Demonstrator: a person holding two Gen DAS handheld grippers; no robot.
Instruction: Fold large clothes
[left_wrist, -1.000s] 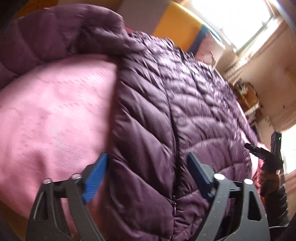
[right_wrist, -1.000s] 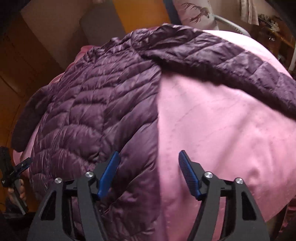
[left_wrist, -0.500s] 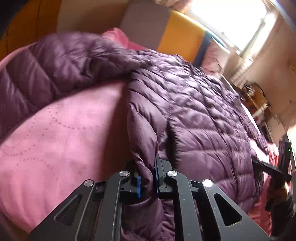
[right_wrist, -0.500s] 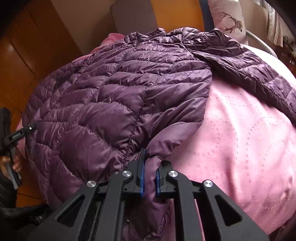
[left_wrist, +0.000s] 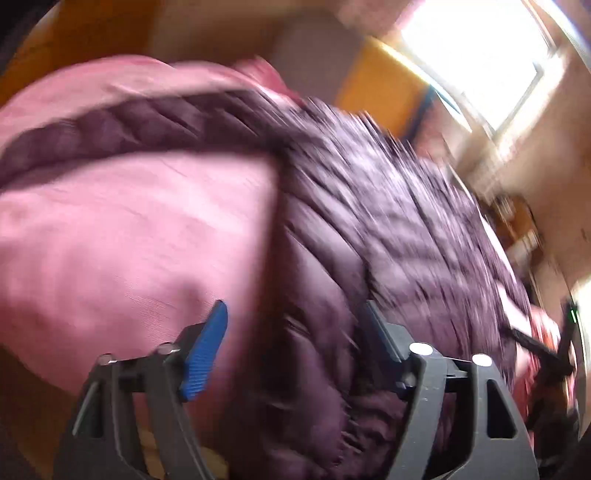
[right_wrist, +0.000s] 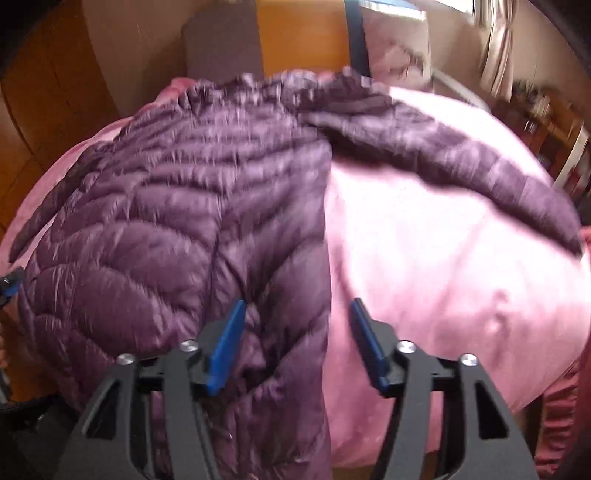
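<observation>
Now both grippers' fingers (left_wrist: 218, 332) opening, astride purple jacket (right_wrist: 177, 229) hem on pink bedspread (right_wrist: 443, 258)

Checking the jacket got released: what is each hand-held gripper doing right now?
Left hand-held gripper: jaws opening, gripping nothing; the purple puffer jacket edge lies between them.
Right hand-held gripper: jaws opening, gripping nothing; jacket edge between them.

A bed with a pink cover (right_wrist: 443, 258) carries everything here. Lying straight on it is a purple quilted jacket (right_wrist: 177, 221), front up and spread flat. In the right wrist view the jacket's body fills the cover's left half, one sleeve (right_wrist: 461, 158) stretching away from it across the bare pink. In the blurred left wrist view, the other sleeve (left_wrist: 129, 125) reaches out across the cover.
</observation>
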